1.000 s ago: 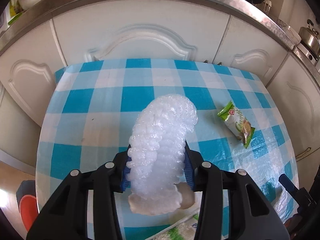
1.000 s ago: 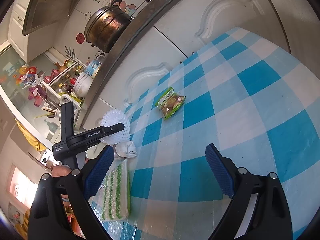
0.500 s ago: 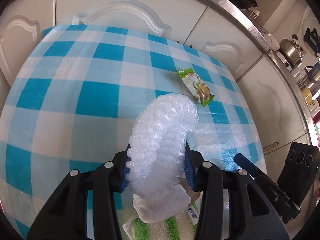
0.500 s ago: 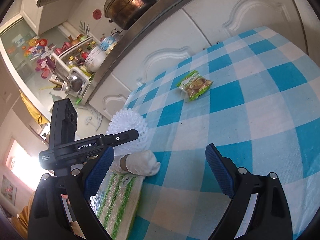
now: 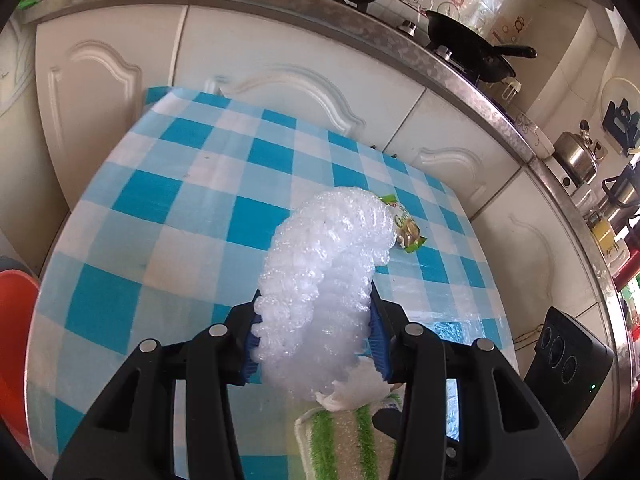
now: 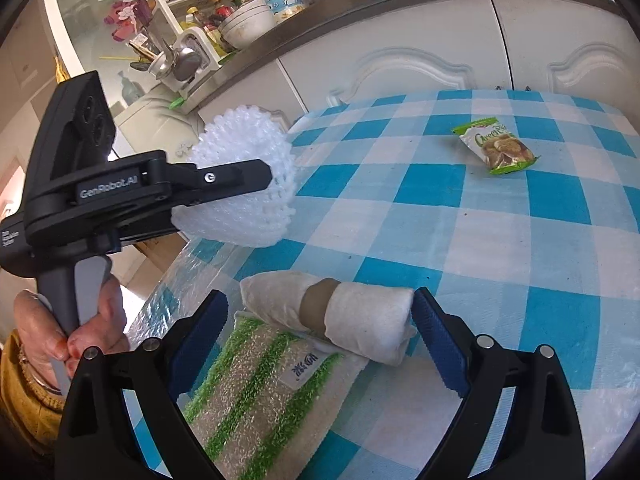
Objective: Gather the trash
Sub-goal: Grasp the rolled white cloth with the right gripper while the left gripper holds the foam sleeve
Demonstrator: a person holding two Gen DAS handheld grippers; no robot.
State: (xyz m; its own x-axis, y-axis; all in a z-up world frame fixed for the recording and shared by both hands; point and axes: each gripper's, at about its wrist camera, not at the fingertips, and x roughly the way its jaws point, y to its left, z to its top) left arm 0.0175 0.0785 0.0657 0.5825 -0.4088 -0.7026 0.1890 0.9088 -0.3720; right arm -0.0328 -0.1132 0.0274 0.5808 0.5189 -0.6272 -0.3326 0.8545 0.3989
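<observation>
Between left gripper pads, white foam net, seemingly empty

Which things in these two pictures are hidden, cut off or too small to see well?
- Snack packet, left wrist view: its near end is behind the white foam net that the left gripper clamps.
- Green-striped cloth, both views: cut by the bottom edge and the gripper fingers.
- Paper roll, left wrist view: mostly behind the foam net.
- Orange container: cut by the left edge.
- Label print on the cloth: too small to read.
</observation>
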